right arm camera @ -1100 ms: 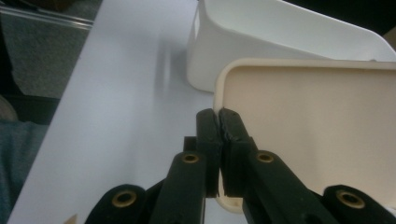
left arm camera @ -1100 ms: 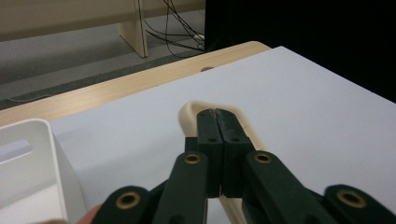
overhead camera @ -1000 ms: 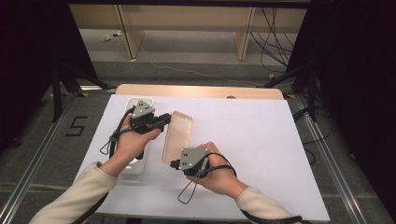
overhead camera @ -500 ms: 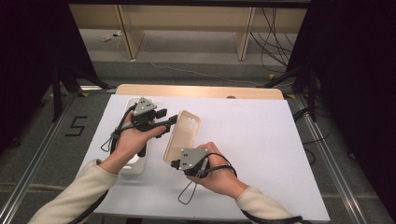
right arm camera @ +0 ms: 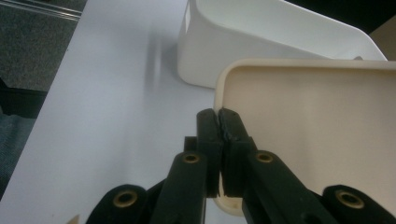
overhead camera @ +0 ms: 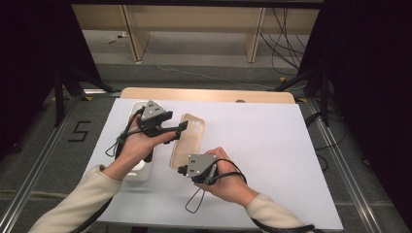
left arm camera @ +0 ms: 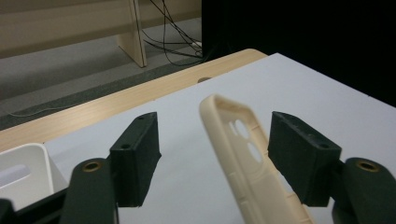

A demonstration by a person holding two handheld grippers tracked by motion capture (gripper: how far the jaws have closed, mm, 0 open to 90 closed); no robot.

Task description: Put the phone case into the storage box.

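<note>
One sign can be read: a dark numeral "5" [overhead camera: 79,131], marked on the grey floor [overhead camera: 43,145] just beyond the left edge of the table [overhead camera: 272,141] in the high view. It lies flat, near the table's far left corner, beside the metal rail [overhead camera: 34,170] that runs along the floor. No lettering, brand or label can be read on the phone case [overhead camera: 187,145], the white tray [overhead camera: 138,171] or either gripper; in both gripper views every surface is plain and unprinted.
</note>
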